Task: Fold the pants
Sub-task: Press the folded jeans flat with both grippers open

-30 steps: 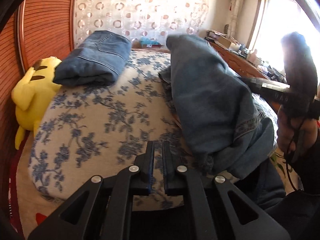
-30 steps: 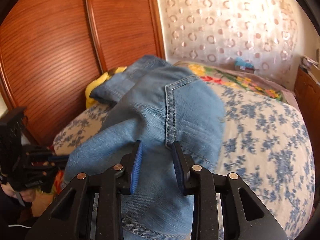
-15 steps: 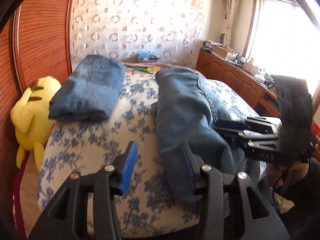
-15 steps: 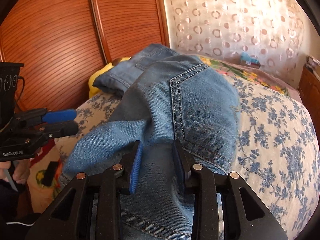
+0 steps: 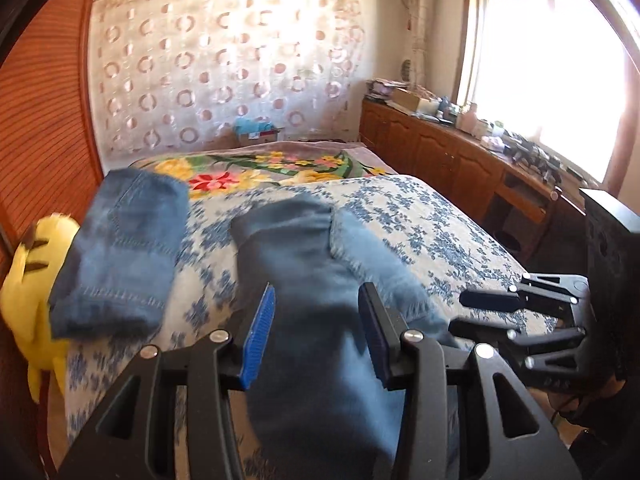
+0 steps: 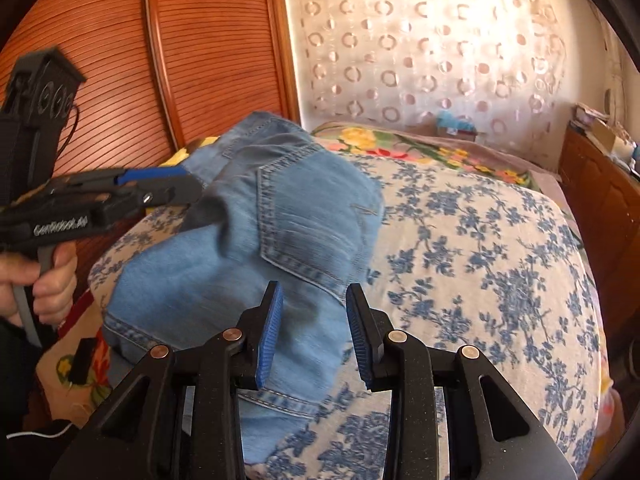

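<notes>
Left gripper [image 5: 316,330] with jaws just opened and apart above the jeans [image 5: 304,280] lying on the bed [image 5: 440,232], right gripper [image 6: 314,330] likewise parted over denim, both pitched downward, neither pressing cloth.

The pants [image 5: 304,264] lie lengthwise on the bedspread [image 5: 432,224] at the near end of the bed, with a folded pair [image 5: 120,248] to their left and a plush toy [image 5: 28,276] left of that pair, by the wardrobe doors [image 6: 120,60]. Behind the bedspread lies a blanket [image 5: 260,168], and a cabinet [image 5: 452,156] runs along the right under the window [image 5: 552,60]
</notes>
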Motion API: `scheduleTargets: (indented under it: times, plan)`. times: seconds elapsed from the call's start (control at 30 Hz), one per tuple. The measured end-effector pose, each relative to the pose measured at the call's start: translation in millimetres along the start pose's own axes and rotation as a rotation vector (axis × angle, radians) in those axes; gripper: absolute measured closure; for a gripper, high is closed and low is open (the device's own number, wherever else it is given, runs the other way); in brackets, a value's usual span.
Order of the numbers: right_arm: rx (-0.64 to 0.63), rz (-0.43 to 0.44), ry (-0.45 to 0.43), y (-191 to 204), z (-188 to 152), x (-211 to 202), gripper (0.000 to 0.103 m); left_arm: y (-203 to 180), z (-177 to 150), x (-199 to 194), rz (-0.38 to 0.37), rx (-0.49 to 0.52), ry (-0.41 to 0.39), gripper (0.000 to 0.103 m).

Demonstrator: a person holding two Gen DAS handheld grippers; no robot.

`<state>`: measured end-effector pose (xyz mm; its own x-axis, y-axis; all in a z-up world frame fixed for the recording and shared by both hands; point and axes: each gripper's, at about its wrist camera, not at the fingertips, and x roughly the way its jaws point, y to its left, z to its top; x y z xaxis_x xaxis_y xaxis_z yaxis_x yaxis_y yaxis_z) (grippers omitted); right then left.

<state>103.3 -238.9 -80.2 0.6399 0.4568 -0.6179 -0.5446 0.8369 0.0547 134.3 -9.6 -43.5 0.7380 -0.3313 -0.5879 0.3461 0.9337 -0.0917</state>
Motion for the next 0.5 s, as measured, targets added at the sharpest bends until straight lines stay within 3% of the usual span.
scheduleTargets:
  times: [0.2,0.5]
  plan:
    - [0.023,0.007,0.006,-4.3,-5.1,0.4,0.071,-13.9,18.7,30.3,-0.043,0.063,0.053,0.061]
    - [0.01,0.035,0.027,4.5,-12.8,5.1,0.071,0.0,10.3,67.2,0.03,0.073,0.122,0.061]
